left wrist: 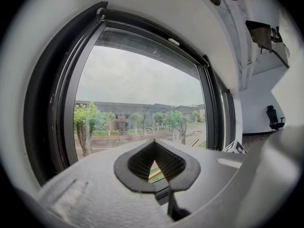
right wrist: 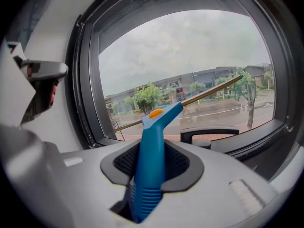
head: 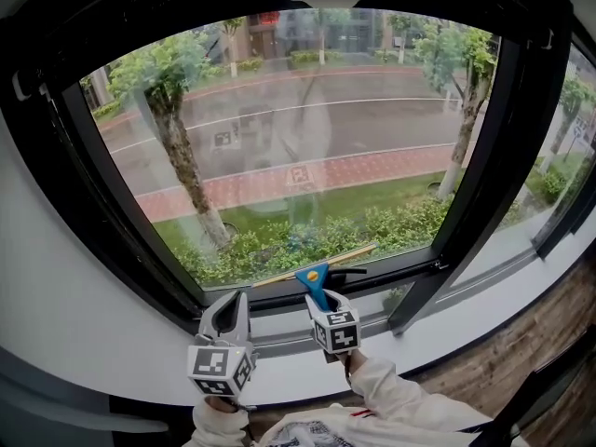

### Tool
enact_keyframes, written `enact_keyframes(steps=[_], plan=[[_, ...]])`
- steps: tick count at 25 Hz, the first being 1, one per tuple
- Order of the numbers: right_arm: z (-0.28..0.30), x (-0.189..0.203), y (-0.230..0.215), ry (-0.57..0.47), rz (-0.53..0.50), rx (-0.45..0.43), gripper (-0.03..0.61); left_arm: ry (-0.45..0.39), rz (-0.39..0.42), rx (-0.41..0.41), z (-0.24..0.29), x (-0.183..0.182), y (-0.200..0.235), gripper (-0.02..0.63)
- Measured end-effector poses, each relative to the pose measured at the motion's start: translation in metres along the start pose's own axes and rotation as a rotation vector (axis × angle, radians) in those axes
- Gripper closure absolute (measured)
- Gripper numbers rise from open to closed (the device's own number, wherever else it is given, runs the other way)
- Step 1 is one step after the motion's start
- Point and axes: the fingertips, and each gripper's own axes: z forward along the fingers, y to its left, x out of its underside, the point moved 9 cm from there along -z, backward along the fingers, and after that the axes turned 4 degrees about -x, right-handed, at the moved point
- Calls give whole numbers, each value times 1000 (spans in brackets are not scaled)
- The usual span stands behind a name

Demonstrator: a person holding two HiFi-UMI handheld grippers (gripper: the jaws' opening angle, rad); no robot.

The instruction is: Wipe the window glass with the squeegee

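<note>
Blue squeegee (right wrist: 149,160) with orange spot and tan blade; black window frame (head: 116,212); black-and-white square-patterned marker cubes (head: 221,369) (head: 337,331).

- A tree (head: 177,128) with a pale trunk stands outside at the left, and a second tree (head: 466,91) at the right.
- A grey road (head: 372,115) runs behind them, with a red brick path (head: 372,168) on its near side.
- Green shrubs (head: 307,240) grow below the path.
- A black frame post (head: 475,175) slants at the right.
- A black handle (right wrist: 209,133) sits on the lower frame.
- A wooden floor (head: 484,371) lies beside the white sill (head: 438,338).
- A dark shape by the far wall is probably an office chair (left wrist: 274,117).
</note>
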Motion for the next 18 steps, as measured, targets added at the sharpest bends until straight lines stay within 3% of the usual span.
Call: enact_keyframes(steps=[10,18], plan=[[-63,-36,-15,-148,52,-39,451,78,7,-11,-10,37,-32,614],[-70,-54,24,-208,83,-20,451,16,28,50,-28,32,-9,614]])
